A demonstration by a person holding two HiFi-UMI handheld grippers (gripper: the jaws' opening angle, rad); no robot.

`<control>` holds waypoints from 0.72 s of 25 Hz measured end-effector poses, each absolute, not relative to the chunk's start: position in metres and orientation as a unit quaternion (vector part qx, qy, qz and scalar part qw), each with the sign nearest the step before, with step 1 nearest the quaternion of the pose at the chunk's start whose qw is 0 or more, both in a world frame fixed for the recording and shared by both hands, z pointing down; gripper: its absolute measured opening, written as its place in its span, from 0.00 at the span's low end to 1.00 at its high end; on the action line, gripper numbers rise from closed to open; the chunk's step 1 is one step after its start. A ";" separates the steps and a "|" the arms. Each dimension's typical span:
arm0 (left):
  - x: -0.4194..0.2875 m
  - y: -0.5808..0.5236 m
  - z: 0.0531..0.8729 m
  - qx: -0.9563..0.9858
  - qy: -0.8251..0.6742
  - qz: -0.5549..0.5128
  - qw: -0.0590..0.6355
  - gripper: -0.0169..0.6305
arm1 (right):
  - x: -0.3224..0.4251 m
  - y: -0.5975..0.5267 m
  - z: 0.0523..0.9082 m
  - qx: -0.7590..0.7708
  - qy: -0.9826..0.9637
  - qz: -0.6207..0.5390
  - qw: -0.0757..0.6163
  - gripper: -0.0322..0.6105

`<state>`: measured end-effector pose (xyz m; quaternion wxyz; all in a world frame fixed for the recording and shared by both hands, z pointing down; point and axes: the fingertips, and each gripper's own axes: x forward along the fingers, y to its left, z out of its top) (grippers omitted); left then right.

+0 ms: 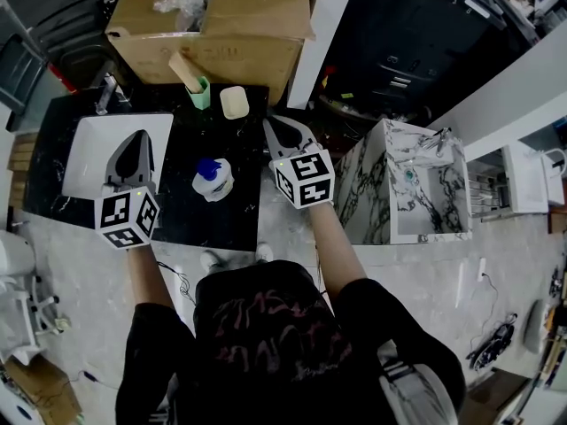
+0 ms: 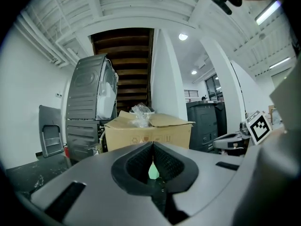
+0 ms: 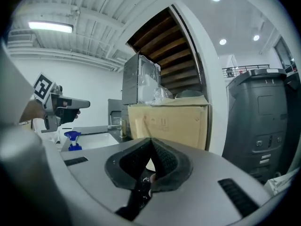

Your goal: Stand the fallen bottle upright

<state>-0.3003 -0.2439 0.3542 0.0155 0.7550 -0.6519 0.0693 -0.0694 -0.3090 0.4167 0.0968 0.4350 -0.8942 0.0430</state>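
Observation:
A white bottle with a blue pump top stands upright on the black counter, between my two grippers and touching neither. Its blue top shows at the left of the right gripper view. My left gripper hangs over the white sink, left of the bottle, with its jaws shut and nothing between them. My right gripper is at the counter's right edge, right of the bottle, also shut and holding nothing. Both point level toward the back.
Behind the bottle stand a green cup with a wooden piece and a beige cup. A large cardboard box lies behind the counter. A marble basin unit stands at the right, and a black machine behind it.

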 end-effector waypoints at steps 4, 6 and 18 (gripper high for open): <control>-0.304 -0.244 0.360 0.748 -0.660 0.072 0.017 0.05 | -0.068 -0.314 0.406 0.439 -0.893 0.025 0.093 0.07; -0.304 -0.245 0.364 0.746 -0.662 0.071 0.020 0.05 | -0.066 -0.315 0.405 0.441 -0.893 0.023 0.092 0.07; -0.310 -0.241 0.375 0.732 -0.676 0.074 0.028 0.05 | -0.061 -0.318 0.405 0.444 -0.891 0.010 0.095 0.07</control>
